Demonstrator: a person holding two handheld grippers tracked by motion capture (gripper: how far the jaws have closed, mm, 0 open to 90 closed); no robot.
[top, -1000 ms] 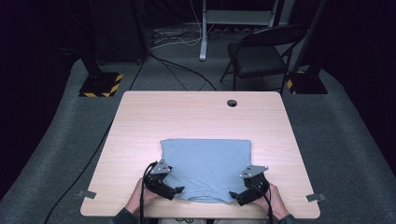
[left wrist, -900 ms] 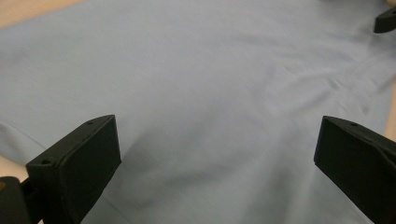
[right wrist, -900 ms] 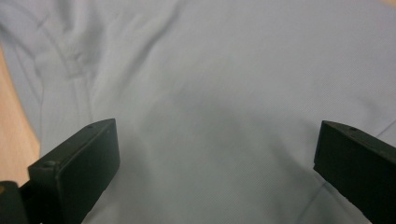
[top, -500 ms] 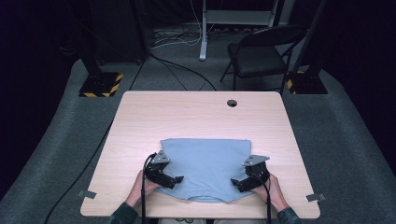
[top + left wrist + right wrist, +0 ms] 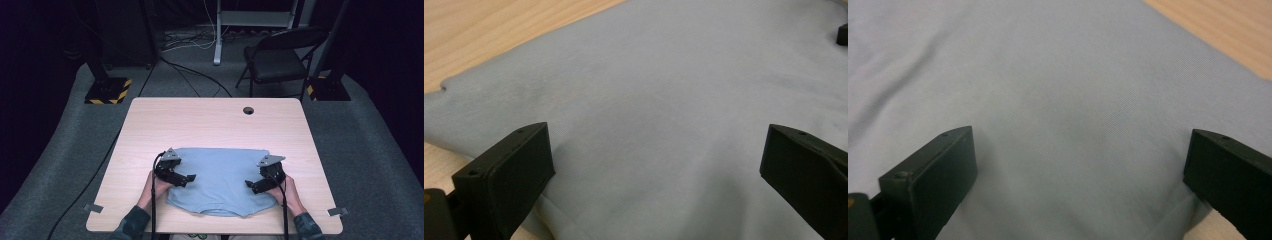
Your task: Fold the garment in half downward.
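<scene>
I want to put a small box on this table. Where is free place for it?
The far half of the table is bare wood, between the blue cloth and the cable hole. Narrow bare strips run along both side edges. The near middle is crowded: the cloth lies there with the left gripper and right gripper over it.

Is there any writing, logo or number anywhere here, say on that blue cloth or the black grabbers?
None can be read: the blue cloth is plain, and the left gripper, right gripper and table carry no legible text. The yellow-black stripes on the floor stand's base are a hazard marking, without words.
</scene>
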